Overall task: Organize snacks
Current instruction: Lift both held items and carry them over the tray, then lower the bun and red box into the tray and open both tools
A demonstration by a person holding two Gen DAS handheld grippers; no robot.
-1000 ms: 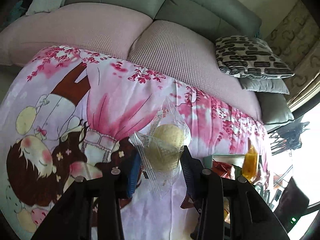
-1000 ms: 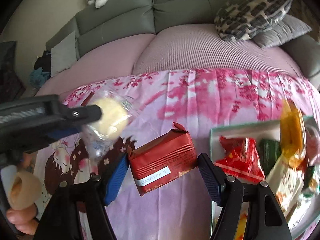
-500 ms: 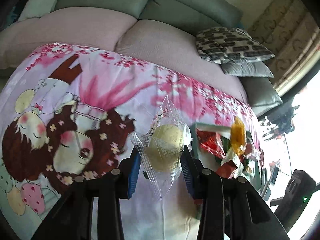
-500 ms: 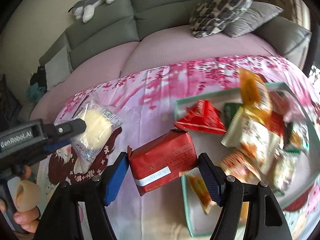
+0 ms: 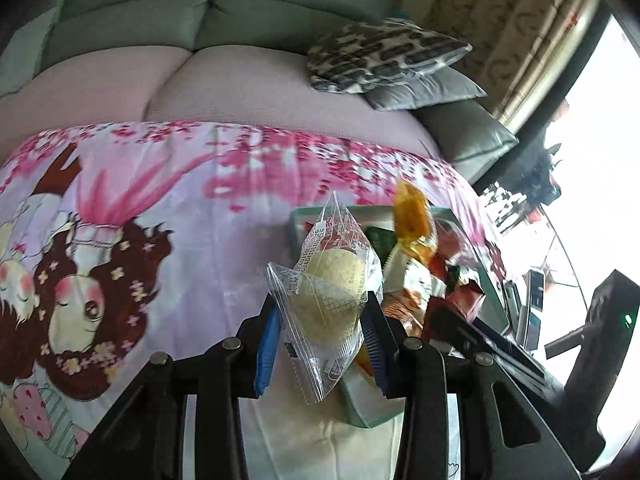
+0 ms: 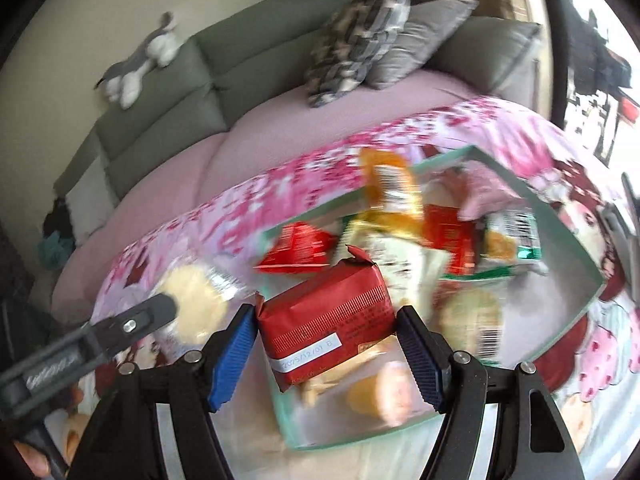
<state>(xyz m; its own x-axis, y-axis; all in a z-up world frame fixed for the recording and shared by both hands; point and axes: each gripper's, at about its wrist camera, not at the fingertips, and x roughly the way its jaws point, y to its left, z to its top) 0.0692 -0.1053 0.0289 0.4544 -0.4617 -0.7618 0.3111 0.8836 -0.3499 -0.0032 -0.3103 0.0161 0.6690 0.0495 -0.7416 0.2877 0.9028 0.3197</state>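
My left gripper [image 5: 322,344] is shut on a clear-wrapped round yellow cake [image 5: 328,296] and holds it above the near left corner of a green tray [image 5: 360,412]. My right gripper [image 6: 326,350] is shut on a red foil snack pack [image 6: 326,320], held over the tray's [image 6: 576,208] near left part. The tray holds several snack packets, among them an orange one [image 6: 390,184] and a red triangular one [image 6: 296,248]. The left gripper [image 6: 120,328] with the cake [image 6: 196,304] shows at the left of the right wrist view.
The tray lies on a pink cartoon-print blanket [image 5: 140,208] spread over a pink and grey sofa [image 5: 240,80]. Patterned and grey cushions [image 5: 380,56] sit at the sofa's right end. A plush toy [image 6: 140,60] lies on the backrest. A dark stand [image 5: 600,328] is at right.
Both grippers have carried their snacks to the right, from over the bare blanket to over the tray. The tray now lies right under the red pack. Both grips are unchanged.
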